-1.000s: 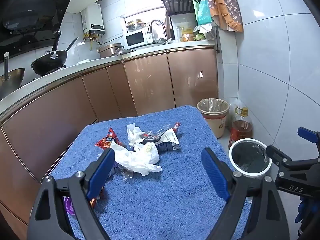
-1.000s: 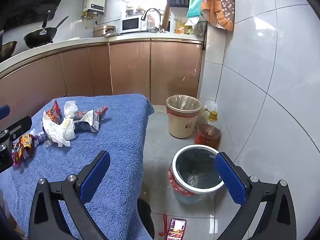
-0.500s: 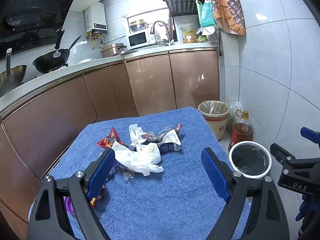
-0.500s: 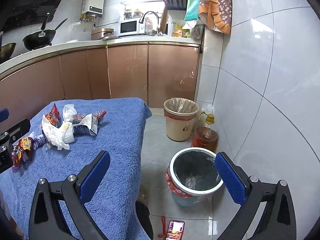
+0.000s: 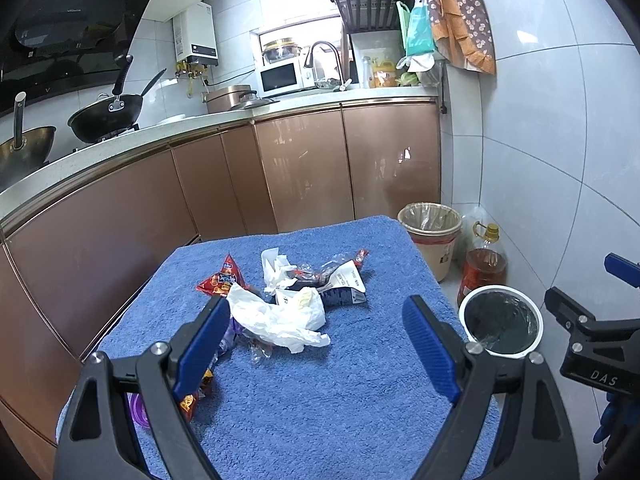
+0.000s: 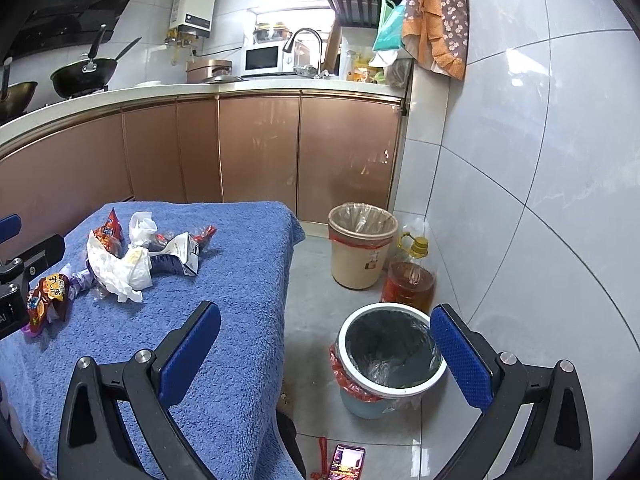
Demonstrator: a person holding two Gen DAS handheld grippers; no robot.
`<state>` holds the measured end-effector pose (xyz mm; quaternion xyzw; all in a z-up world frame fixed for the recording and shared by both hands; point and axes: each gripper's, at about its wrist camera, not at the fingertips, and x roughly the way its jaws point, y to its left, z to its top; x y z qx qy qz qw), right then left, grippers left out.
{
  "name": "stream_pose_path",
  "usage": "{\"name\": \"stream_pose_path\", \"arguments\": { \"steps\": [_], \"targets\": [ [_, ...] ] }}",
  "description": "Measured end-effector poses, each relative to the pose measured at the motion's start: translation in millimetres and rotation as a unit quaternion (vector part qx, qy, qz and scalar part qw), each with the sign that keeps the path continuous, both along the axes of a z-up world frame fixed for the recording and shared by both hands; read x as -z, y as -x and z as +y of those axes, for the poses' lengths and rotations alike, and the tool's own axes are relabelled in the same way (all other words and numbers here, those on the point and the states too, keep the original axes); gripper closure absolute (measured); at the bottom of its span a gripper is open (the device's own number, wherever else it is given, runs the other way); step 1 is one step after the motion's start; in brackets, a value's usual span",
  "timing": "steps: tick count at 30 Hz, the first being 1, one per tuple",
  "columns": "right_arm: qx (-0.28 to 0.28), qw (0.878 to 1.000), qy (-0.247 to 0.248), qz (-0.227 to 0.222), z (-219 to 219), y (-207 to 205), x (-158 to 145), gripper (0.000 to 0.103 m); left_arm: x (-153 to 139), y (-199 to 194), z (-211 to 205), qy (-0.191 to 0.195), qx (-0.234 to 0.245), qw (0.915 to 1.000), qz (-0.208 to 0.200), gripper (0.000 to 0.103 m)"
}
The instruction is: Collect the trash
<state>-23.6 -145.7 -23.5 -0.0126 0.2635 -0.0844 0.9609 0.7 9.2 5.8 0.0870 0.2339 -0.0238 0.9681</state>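
Blue towel-covered table had bare room along its near and right edges | white-rimmed bin stood on the floor just off the right edge | trash pile sat toward the far-left | left gripper gaped wide, empty | right gripper likewise, touching nothing

A home kitchen is shown. A long pale stone worktop is carried on glossy copper-brown cabinet doors. 2 dark woks are seen under a black range hood. A white microwave oven, a curved chrome tap and a white wall-mounted water heater are set against white tiled walls.
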Motion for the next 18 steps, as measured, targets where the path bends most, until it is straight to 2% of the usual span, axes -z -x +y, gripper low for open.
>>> {"name": "stream_pose_path", "arguments": {
  "steps": [18],
  "targets": [
    [0.0, 1.0, 0.003, -0.006, -1, -9, -4, 0.0, 0, -15, 5, 0.022, 0.028, 0.999, 0.025, 0.015]
  ]
}}
